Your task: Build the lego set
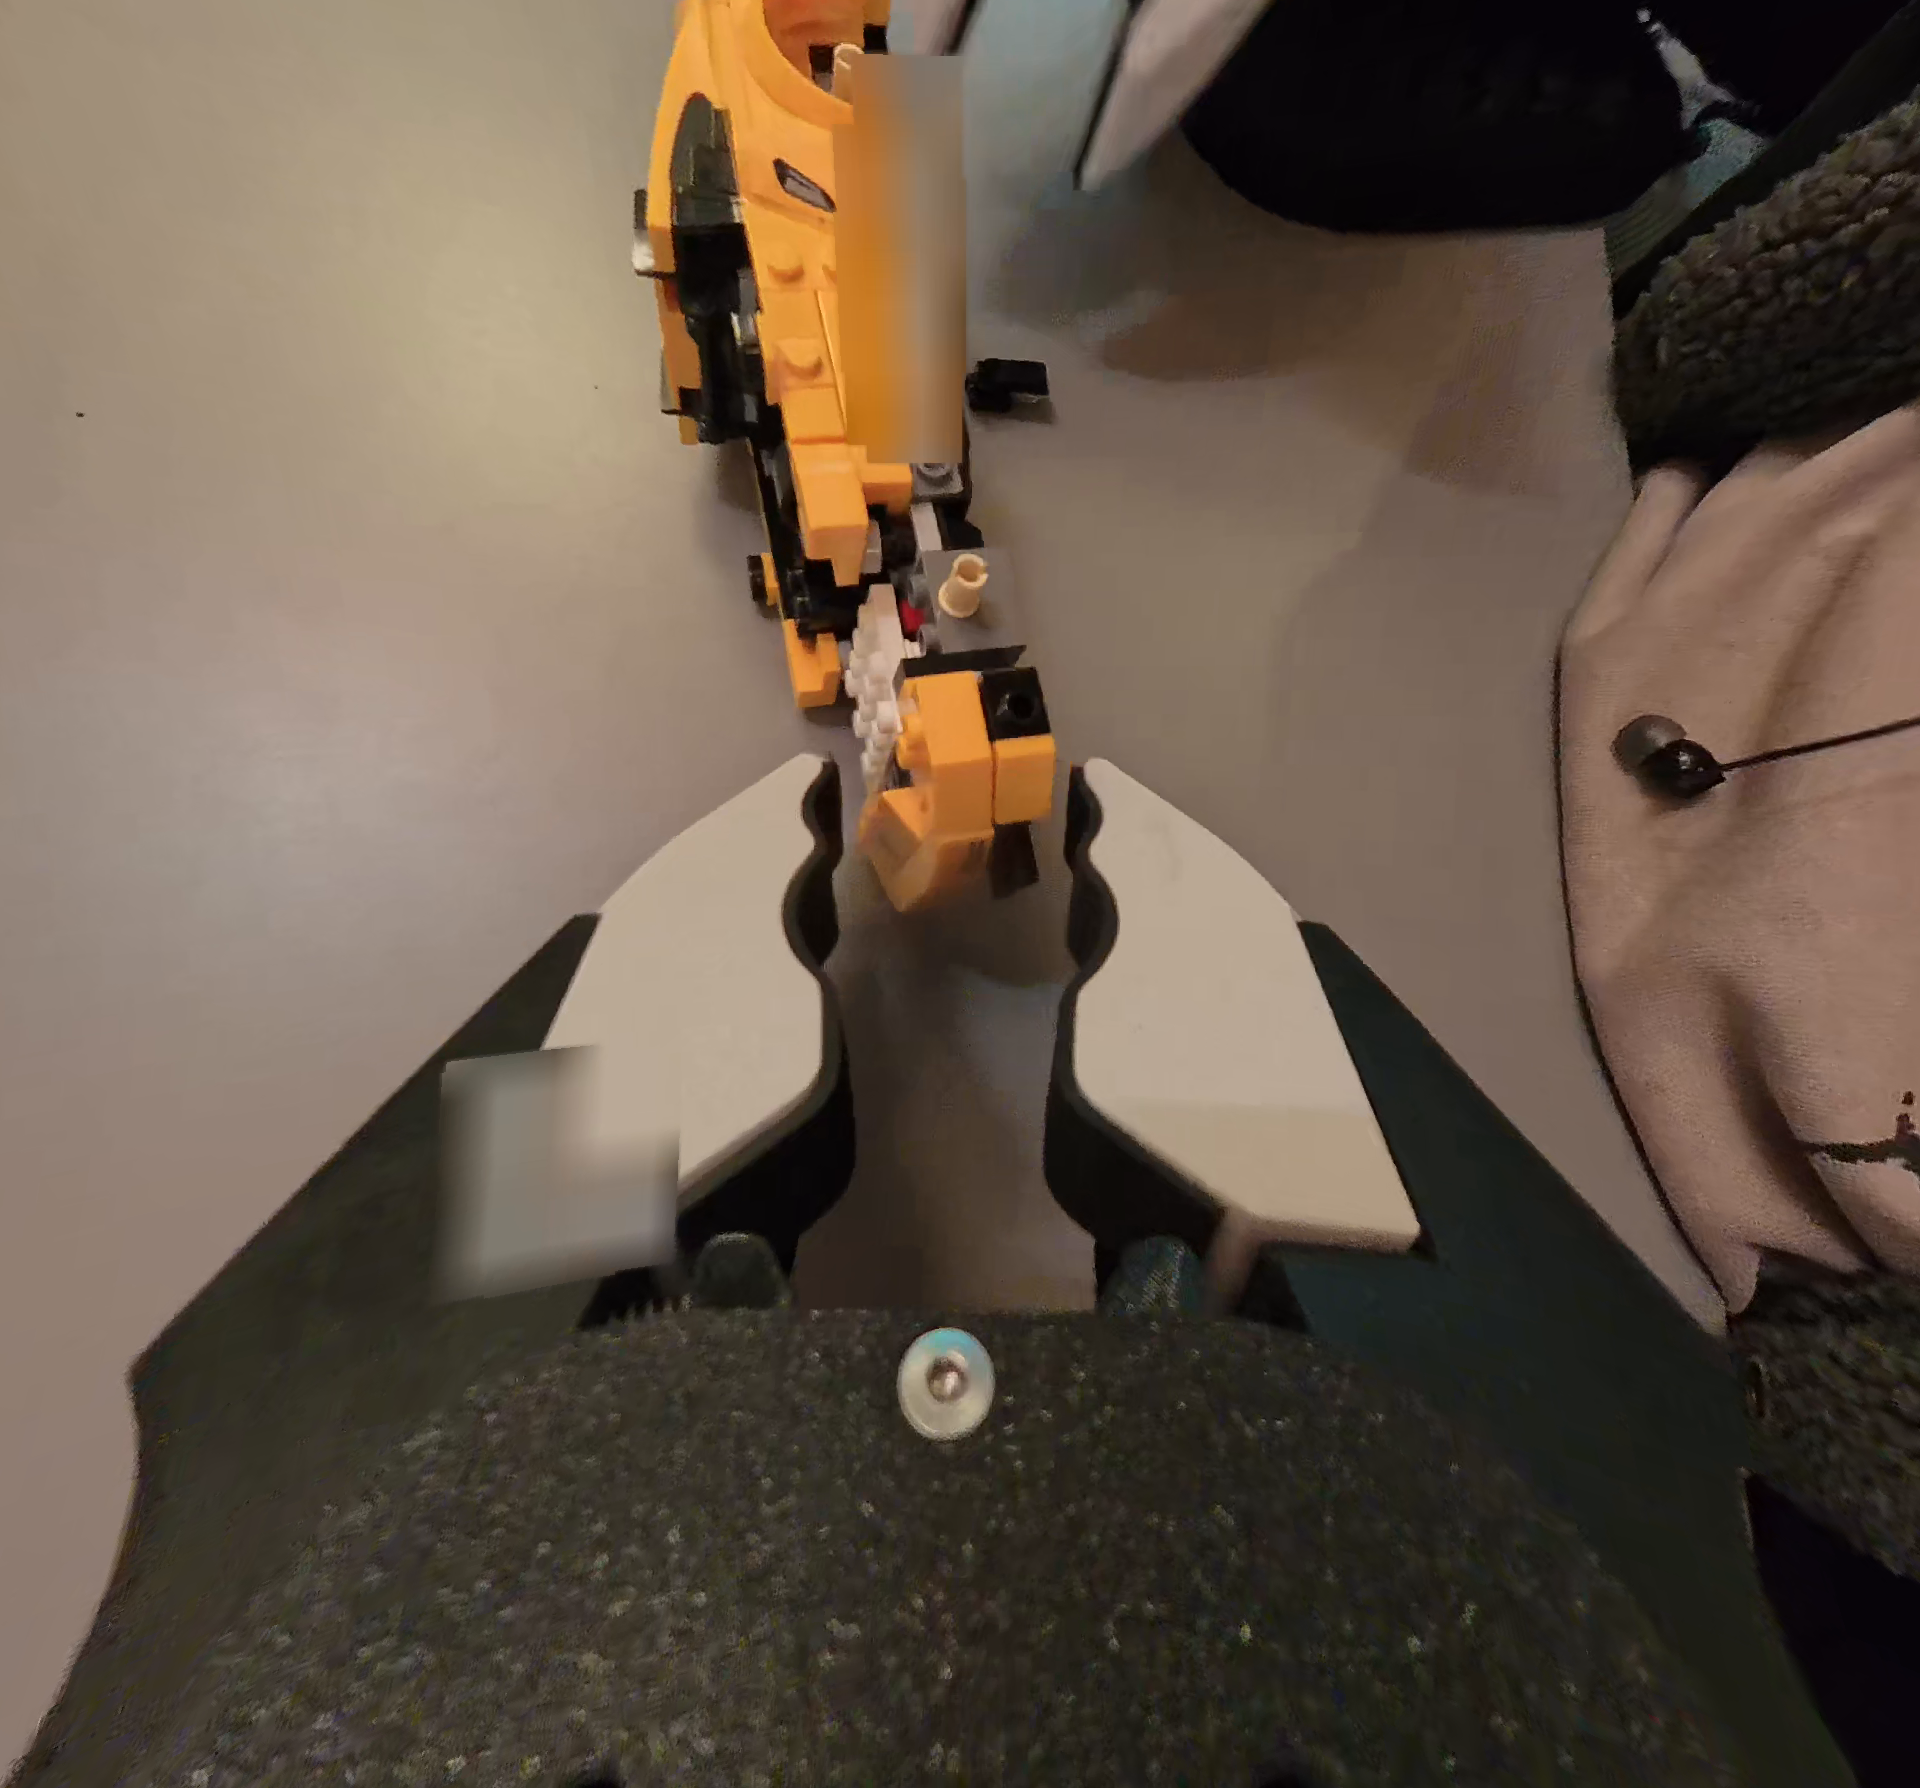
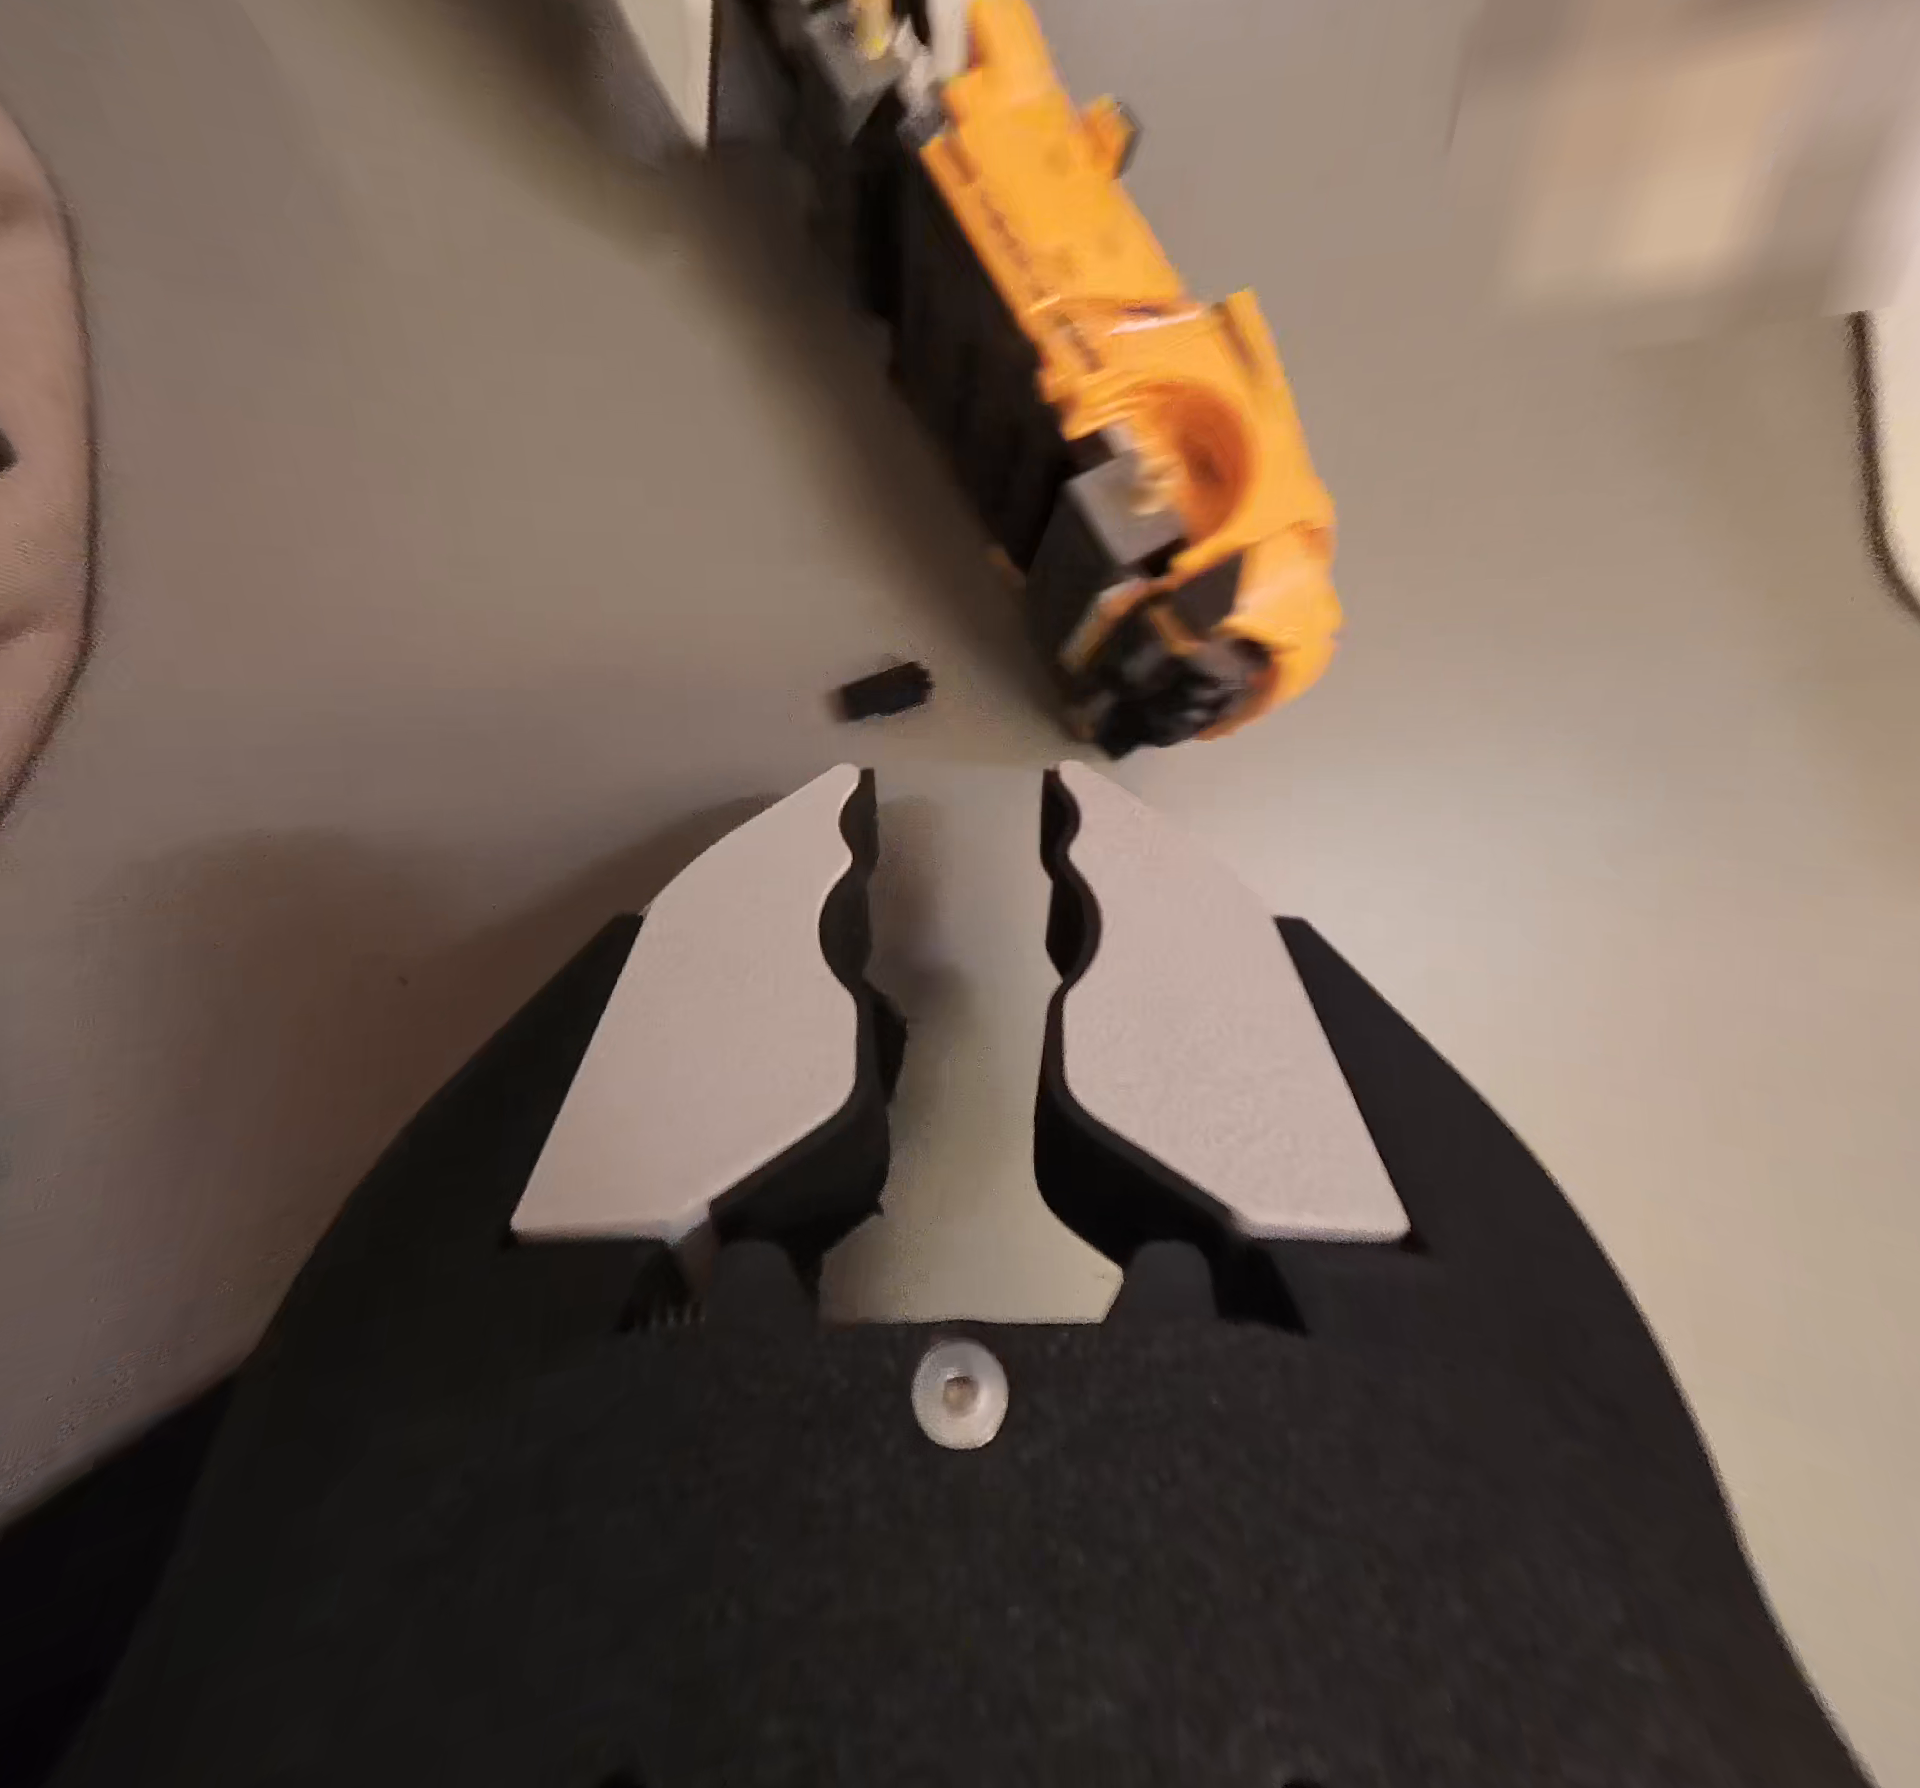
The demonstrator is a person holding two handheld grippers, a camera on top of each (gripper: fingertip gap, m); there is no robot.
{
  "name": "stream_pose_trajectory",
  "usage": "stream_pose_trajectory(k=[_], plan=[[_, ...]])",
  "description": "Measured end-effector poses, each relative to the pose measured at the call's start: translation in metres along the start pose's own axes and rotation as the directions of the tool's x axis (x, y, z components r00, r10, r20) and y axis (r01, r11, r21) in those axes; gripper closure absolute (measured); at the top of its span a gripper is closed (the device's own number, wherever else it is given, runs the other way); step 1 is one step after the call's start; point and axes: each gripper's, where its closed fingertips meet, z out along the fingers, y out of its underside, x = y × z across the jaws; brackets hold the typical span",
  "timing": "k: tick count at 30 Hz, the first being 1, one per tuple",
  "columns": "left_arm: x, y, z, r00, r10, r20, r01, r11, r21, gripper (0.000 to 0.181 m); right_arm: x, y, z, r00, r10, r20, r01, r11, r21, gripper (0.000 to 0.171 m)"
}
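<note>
Car: an orange and black lego car (image 1: 774,263) lies on its side on the grey table (image 1: 312,491). In the left wrist view it runs from 12 o'clock down toward the centre, nose end nearest the camera.
Nose end: orange, white and black bricks; the tip sits between the left claw's fingertips, with table showing on both sides of it.
Left claw (image 1: 948,782): jaws partly apart, wider than the car's tip. Whether either pad touches the brick cannot be told; it does not look clamped.
Tan peg (image 1: 964,585): stands out of a grey part of the car, just above the nose end.
Loose piece: a small black piece (image 1: 1006,382) lies on the table at 1 o'clock of the car's middle, just beside it, not touching.
Right claw (image 2: 958,782): jaws a modest gap apart with nothing between them, only bare table.
Right view, car: the car (image 2: 1122,356) sits at 12 to 1 o'clock of the right claw, blurred, its near end just past the fingertips, apart from them.
Right view, loose piece: the black piece (image 2: 883,691) lies at 11 o'clock of the fingertips, near, not touching.
Person: a pale sleeve (image 1: 1756,855) with dark fleece at 3 o'clock in the left view.
</note>
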Motion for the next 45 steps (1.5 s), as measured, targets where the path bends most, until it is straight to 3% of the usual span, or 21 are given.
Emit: stream_pose_trajectory(k=[5, 13, 16, 19, 22, 25, 28, 31, 37, 39, 45], plan=[[0.003, -0.006, -0.008, 0.999, 0.034, 0.000, -0.034, 0.999, 0.030, 0.134, -0.017, 0.005, 0.032, 0.999, 0.021, -0.035, -0.024, 0.997, -0.068, 0.140], [0.009, -0.020, -0.017, 0.993, 0.112, 0.041, -0.116, 0.990, 0.084, 0.137, -0.020, -0.004, 0.035, 0.999, 0.046, 0.019, -0.046, 0.999, -0.013, 0.152], [0.016, -0.029, -0.020, 0.993, 0.115, 0.031, -0.118, 0.984, 0.131, 0.141, -0.027, -0.037, 0.015, 0.993, 0.090, 0.075, -0.106, 0.962, 0.251, 0.152], [0.022, -0.041, -0.026, 0.995, 0.103, 0.017, -0.104, 0.974, 0.200, 0.144, -0.033, -0.078, -0.022, 0.987, 0.092, 0.129, -0.147, 0.831, 0.536, 0.152], [0.020, -0.045, -0.031, 0.996, 0.084, 0.033, -0.089, 0.972, 0.219, 0.144, -0.039, -0.097, -0.046, 0.983, 0.081, 0.167, -0.172, 0.738, 0.653, 0.153], [0.027, -0.050, -0.033, 0.995, 0.099, 0.022, -0.102, 0.965, 0.242, 0.145, -0.046, -0.106, -0.053, 0.983, 0.056, 0.174, -0.162, 0.705, 0.690, 0.153], [0.050, -0.060, -0.033, 0.990, 0.119, -0.079, -0.090, 0.948, 0.304, 0.151, -0.054, -0.115, -0.053, 0.988, 0.018, 0.150, -0.119, 0.706, 0.698, 0.153], [0.077, -0.073, -0.036, 0.958, 0.076, -0.277, 0.038, 0.922, 0.385, 0.152, -0.063, -0.127, -0.050, 0.993, -0.046, 0.112, -0.044, 0.719, 0.694, 0.153], [0.104, -0.091, -0.057, 0.796, 0.020, -0.606, 0.309, 0.847, 0.433, 0.152, -0.078, -0.148, -0.042, 0.982, -0.178, 0.057, 0.092, 0.726, 0.682, 0.153], [0.106, -0.093, -0.061, 0.764, 0.018, -0.645, 0.345, 0.833, 0.433, 0.154, -0.081, -0.152, -0.040, 0.976, -0.210, 0.052, 0.119, 0.722, 0.682, 0.153], [0.104, -0.090, -0.058, 0.778, 0.011, -0.628, 0.330, 0.843, 0.424, 0.173, -0.082, -0.154, -0.036, 0.966, -0.256, 0.024, 0.176, 0.724, 0.667, 0.153]])
